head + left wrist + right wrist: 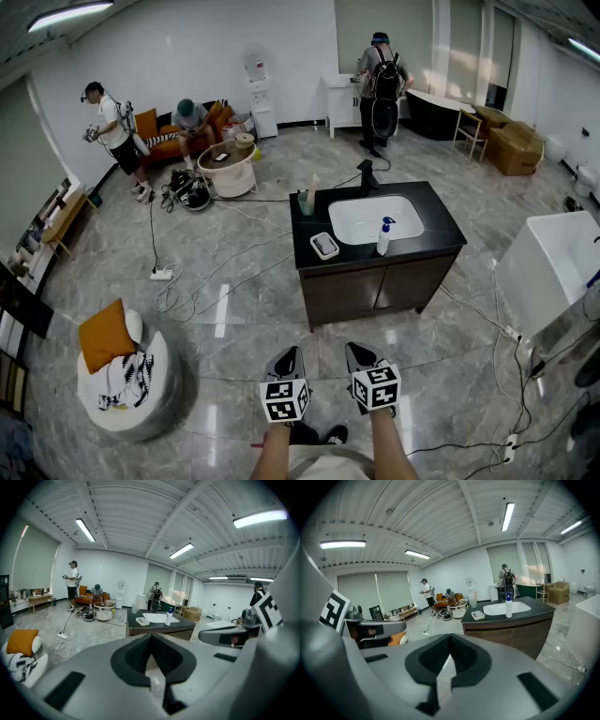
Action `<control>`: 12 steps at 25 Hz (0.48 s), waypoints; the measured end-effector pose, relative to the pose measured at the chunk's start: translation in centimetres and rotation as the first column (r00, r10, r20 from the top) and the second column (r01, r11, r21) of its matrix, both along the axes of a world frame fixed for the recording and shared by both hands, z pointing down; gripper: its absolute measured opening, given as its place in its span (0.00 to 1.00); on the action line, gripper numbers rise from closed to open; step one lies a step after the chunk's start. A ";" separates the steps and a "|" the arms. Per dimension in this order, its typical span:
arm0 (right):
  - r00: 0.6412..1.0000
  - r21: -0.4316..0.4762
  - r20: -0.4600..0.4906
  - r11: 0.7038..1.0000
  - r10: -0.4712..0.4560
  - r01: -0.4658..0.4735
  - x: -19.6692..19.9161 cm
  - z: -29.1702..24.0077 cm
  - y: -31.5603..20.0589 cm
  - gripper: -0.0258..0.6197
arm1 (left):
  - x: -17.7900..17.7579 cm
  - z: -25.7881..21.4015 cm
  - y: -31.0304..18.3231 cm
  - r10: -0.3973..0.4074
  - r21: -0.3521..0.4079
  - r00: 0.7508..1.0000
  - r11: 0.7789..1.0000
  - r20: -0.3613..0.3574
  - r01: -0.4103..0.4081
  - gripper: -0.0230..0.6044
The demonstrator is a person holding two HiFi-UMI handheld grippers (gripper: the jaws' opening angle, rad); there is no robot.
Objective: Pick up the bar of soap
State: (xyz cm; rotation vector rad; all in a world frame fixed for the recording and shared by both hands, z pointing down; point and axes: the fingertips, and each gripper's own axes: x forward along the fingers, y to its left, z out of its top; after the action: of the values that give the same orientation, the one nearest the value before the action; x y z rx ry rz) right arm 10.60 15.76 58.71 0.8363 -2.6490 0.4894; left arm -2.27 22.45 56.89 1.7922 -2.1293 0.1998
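Black tabletop [441,225] on a dark wood cabinet, standing alone mid-room, well ahead of both claws. White basin [375,217] sunk in its middle. Left claw [289,356] and right claw [360,354] held low over the floor, side by side. Each has its jaws pressed together with nothing between them. Spray bottle [382,236] upright at the basin's near edge. Small white dish [314,246] on the tabletop left of the basin, near the front edge. Bar of soap [325,245] lies in it, too small here to read its shape.

Judgement: light and stiff, likely slick if wet, prone to squirt out of a hard pinch. Best taken across its short sides: open the jaws first, lower them inside the dish rim, close gently. The dish looks loose and may slide with it.
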 end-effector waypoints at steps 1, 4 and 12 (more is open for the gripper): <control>1.000 -0.003 0.007 1.000 -0.006 0.006 -0.3 -0.1 0.3 0.05 | 0.3 0.0 0.0 0.005 -0.002 1.000 1.000 -0.003 -0.005 0.05; 0.998 -0.021 0.049 0.999 -0.033 0.034 -1.1 -0.3 1.2 0.05 | 0.9 -0.1 0.0 0.012 -0.005 1.000 1.000 -0.006 -0.012 0.05; 0.996 -0.035 0.090 0.999 -0.014 0.018 -0.2 -0.4 1.0 0.05 | 1.6 0.2 -0.2 0.025 -0.021 1.000 0.999 -0.010 -0.025 0.05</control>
State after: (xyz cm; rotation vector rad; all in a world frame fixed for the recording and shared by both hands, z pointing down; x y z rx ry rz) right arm 10.37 16.79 58.32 0.7997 -2.7179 0.5815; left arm -0.72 22.27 57.08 1.8052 -2.0911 0.2182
